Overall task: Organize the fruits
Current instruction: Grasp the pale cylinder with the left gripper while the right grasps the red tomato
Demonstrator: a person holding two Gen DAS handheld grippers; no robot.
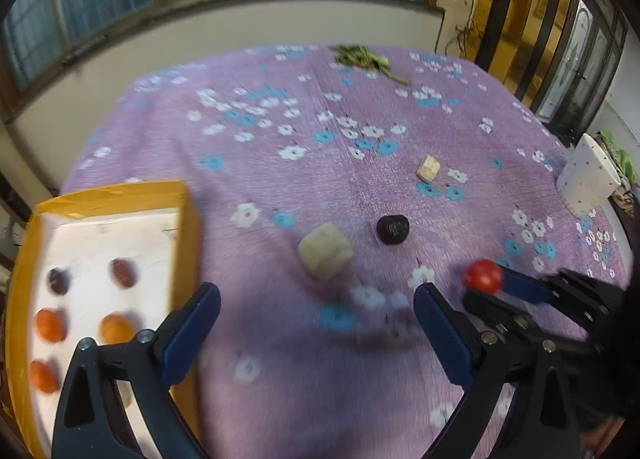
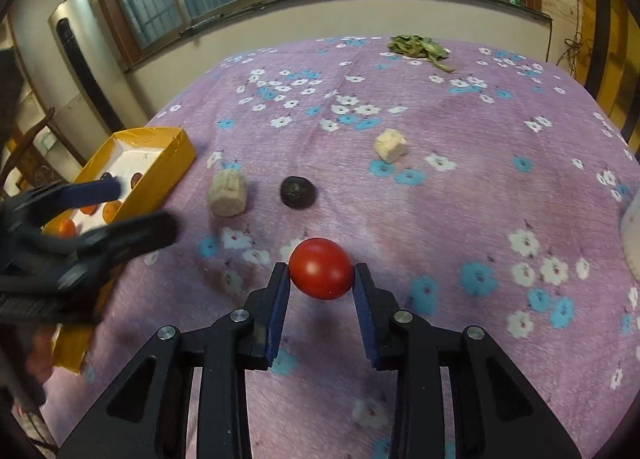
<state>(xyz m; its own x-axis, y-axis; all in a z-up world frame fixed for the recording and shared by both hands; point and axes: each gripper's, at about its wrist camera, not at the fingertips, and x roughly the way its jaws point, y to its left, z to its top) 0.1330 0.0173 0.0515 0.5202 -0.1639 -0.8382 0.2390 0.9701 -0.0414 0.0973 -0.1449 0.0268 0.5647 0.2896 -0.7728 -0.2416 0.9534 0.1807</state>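
Observation:
My right gripper [image 2: 321, 274] is shut on a red tomato [image 2: 321, 269] and holds it above the purple flowered cloth; it also shows in the left wrist view [image 1: 482, 276]. My left gripper [image 1: 316, 309] is open and empty beside a yellow box [image 1: 116, 195]. The box holds several orange fruits [image 1: 50, 324] and dark reddish ones [image 1: 122, 272]. A black wrinkled fruit [image 2: 297, 192] lies on the cloth ahead. The left gripper shows in the right wrist view [image 2: 132, 207] over the box [image 2: 168, 163].
Two pale chunks lie on the cloth, one near the box [image 2: 227, 193] and one farther back [image 2: 390, 145]. Green leaves [image 2: 418, 46] lie at the far edge. A white dotted cup [image 1: 590, 175] stands at the right edge. A wall with windows is behind the table.

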